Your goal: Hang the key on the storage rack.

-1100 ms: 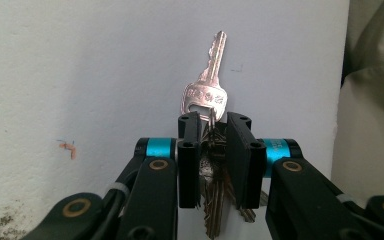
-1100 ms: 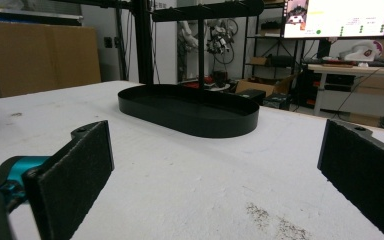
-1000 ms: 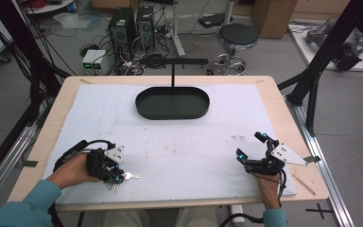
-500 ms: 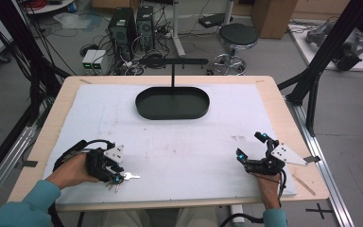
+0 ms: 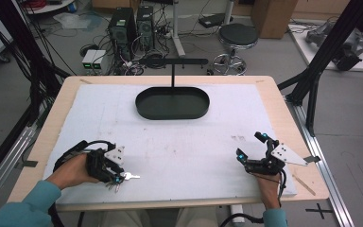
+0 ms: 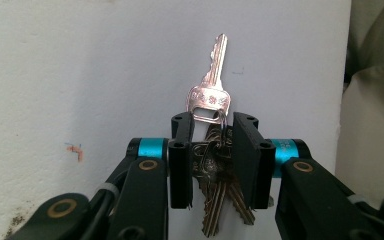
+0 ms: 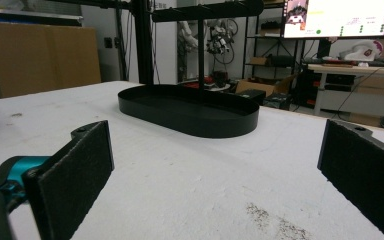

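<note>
Left tongs [image 5: 118, 177] lower left of the high view, hand [image 5: 71, 171] behind them, teal sleeve [image 5: 21, 208] at the corner; jaws closed on a bunch of keys [image 6: 212, 165]. Right tongs [image 5: 251, 150] lower right, jaws spread wide, nothing between them.

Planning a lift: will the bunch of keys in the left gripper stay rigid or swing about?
Probably swing: the bunch of keys hangs loosely on a ring between the left gripper jaws, one key fanned outward. Likely heavy for its size, being metal.
</note>
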Available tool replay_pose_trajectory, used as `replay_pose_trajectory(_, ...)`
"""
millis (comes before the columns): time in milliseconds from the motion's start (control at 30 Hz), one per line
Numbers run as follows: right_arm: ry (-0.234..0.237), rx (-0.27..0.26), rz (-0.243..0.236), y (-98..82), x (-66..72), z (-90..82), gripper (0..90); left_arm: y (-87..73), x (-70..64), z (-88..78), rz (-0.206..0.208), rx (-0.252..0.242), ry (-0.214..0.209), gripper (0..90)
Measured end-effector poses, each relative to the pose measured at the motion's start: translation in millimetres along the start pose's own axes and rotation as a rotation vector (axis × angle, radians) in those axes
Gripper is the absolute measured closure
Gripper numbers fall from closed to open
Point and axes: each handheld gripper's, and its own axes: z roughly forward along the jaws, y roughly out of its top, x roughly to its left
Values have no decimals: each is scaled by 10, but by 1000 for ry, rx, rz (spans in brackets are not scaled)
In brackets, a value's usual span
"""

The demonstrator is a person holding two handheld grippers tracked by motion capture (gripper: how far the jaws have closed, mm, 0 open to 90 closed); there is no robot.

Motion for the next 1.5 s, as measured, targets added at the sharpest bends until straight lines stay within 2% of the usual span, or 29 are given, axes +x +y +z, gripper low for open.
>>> replay_pose_trajectory(200, 0, 0, 0, 0, 0, 0, 5, 9, -1, 1, 12, 11, -5, 739)
replay_pose_trajectory(633, 1, 0, -1, 0, -1, -1, 5, 16, -7, 22, 11, 20, -6, 822)
replay_pose_trajectory(1100, 1, 0, 0, 0, -1, 0, 5, 20, 2, 15, 2, 20, -5, 842)
replay_pose_trajectory(1133, 1, 0, 0, 0, -1, -1, 5, 19, 0, 7, 1, 15, 0, 881)
replay_pose_trajectory(1500, 1, 0, 1, 0, -1, -1, 5, 18, -1, 7, 3, 22, 3, 883)
